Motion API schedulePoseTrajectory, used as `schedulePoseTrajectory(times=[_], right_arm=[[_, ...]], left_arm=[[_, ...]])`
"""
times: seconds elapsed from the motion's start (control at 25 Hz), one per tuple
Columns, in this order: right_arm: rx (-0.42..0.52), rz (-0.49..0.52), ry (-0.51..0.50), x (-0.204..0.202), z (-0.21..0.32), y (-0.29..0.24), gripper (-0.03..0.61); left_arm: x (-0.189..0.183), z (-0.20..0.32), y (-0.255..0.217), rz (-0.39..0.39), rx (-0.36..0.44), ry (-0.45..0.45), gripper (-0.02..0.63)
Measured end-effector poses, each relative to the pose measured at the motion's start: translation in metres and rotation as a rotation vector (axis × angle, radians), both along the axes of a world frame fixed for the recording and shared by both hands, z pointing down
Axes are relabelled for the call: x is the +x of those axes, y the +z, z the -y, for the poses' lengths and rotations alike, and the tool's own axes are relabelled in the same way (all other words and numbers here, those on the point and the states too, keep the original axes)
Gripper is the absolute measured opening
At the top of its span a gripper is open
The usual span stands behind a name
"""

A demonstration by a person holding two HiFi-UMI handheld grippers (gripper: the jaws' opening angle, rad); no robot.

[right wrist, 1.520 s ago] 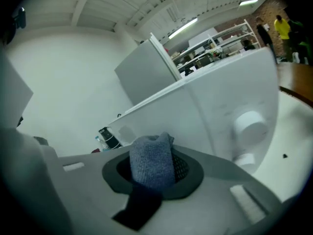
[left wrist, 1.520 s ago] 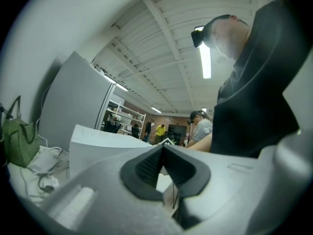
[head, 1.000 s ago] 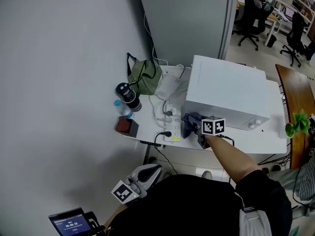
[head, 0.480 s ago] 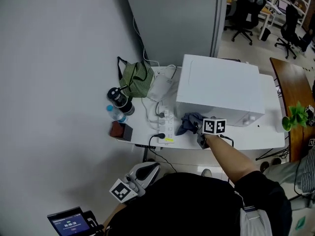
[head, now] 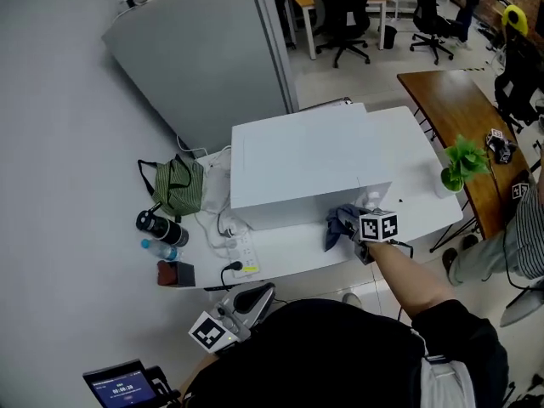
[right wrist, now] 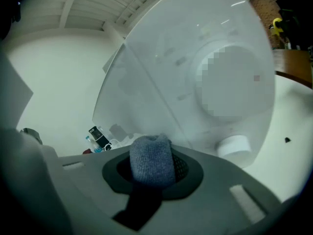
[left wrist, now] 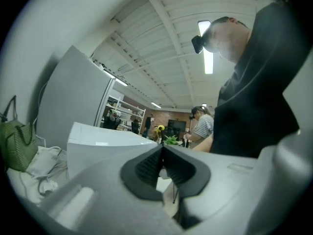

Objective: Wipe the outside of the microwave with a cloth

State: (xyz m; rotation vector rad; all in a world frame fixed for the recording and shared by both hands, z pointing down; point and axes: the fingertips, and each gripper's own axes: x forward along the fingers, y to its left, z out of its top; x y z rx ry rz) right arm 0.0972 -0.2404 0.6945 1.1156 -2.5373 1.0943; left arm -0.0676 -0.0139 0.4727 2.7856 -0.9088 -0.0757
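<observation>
The wiping step is in hand, and it is at the front face of the microwave (head: 293, 164), which stands on a white table (head: 416, 147). The right gripper (head: 354, 235) is stretched out to the lower right part of that front face, and its jaws are clamped on a folded blue-grey cloth (right wrist: 150, 159). The bunched end of the cloth sticks out past the jaw tips toward the glossy door, and the rest hangs down below the jaws. In the right gripper view the white knob (right wrist: 234, 145) is just beside the cloth, to its right. The cloth seems to lie against the front, but I cannot tell for sure that it presses on it. The left gripper (left wrist: 163, 153) is held low and near the person's body, well apart from the microwave. Its jaws are together with nothing between them, so it takes no part in the work now. I judge that much of the task is still open: the top and the sides do not yet look visited, though no view can show what is already clean. The next move, in my opinion, calls for a firm grip on the cloth and a sweep along the door with even pressure. It should pass with care around the knob, and then the arm should rise to the top. On the left of the microwave there are cables and a power strip (head: 246, 252), so a wipe on that side needs caution not to catch them.
</observation>
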Motion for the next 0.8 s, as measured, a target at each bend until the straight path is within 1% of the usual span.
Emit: schedulePoseTrajectory(times=[0.12,0.2,0.32,0.4,0.52,0.64,0.8], right_arm=[[0.010,-0.016,0.050,0.025,0.003,-0.001,0.080],[0.011,-0.004,0.069,0.032,0.003,0.000,0.080],[0.008,-0.004,0.096,0.035,0.002,-0.001,0.080],[0.000,0.008,0.082,0.025,-0.002,-0.004,0.080],[-0.009,0.000,-0.029,-0.022,-0.018,-0.004,0.080],[-0.028,-0.014,-0.148,-0.090,-0.027,0.010,0.080],[-0.063,-0.012,-0.264,-0.175,-0.029,0.028,0.080]], left_arm=[[0.014,0.006,0.000,0.009,0.000,0.035,0.003],[0.020,0.007,-0.001,0.013,-0.001,0.046,0.003],[0.020,0.005,-0.001,0.012,-0.003,0.041,0.003],[0.015,0.001,0.000,0.006,-0.010,0.022,0.003],[-0.007,-0.006,0.006,-0.014,-0.021,-0.027,0.003],[-0.040,-0.016,0.015,-0.036,-0.030,-0.100,0.003],[-0.084,-0.041,0.022,-0.055,-0.051,-0.219,0.003]])
